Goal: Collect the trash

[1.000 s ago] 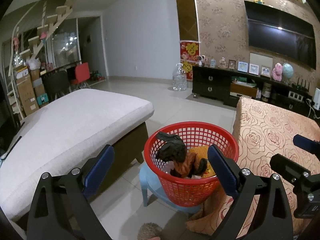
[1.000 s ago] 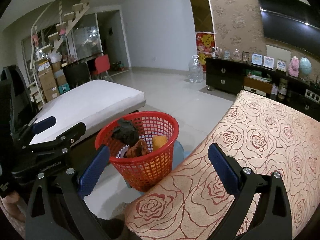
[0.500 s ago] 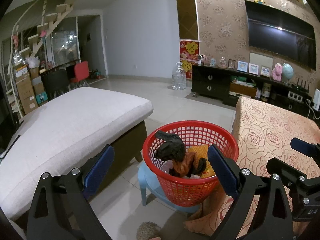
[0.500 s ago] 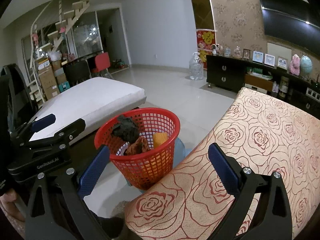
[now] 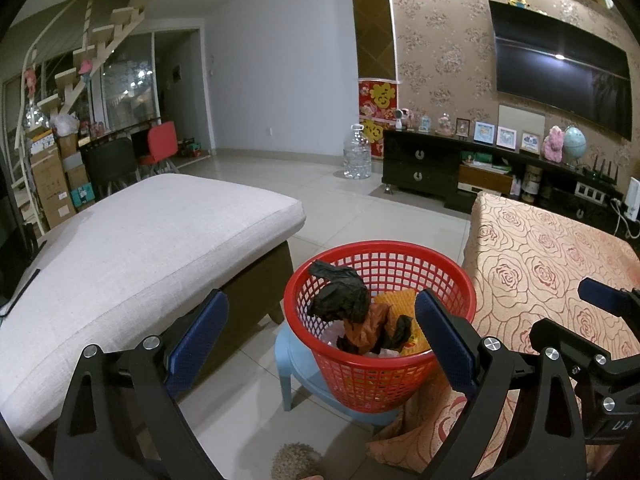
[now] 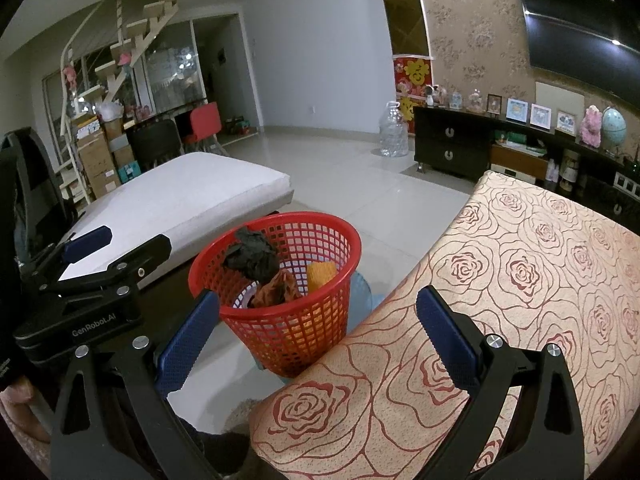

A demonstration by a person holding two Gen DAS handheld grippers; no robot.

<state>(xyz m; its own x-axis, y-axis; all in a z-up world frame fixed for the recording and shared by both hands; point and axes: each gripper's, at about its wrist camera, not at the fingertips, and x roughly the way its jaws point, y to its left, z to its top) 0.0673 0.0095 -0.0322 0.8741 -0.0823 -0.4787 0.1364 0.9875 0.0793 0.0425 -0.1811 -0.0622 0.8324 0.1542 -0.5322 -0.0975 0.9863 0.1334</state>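
A red mesh basket (image 5: 460,280) (image 6: 332,232) stands on a low blue stool (image 5: 296,364) between the sofa and the table. Inside lie a crumpled black bag (image 5: 340,296) (image 6: 250,256), a brown-orange wrapper (image 5: 370,326) (image 6: 278,286) and a yellow piece (image 6: 320,272). My left gripper (image 5: 320,336) hovers open just in front of the basket with nothing between its blue pads. My right gripper (image 6: 316,332) is open too, held above the table's near corner, right of the basket. The left gripper (image 6: 96,256) shows at the left of the right wrist view.
A table under a rose-patterned cloth (image 5: 540,264) (image 6: 520,280) fills the right. A grey-cushioned sofa (image 5: 132,240) (image 6: 192,188) lies on the left. A black TV cabinet (image 5: 424,164), a water bottle (image 5: 357,157) and tiled floor (image 5: 360,208) are beyond.
Both views have shifted only slightly; the basket sits a little nearer centre. Both grippers stay open and empty.
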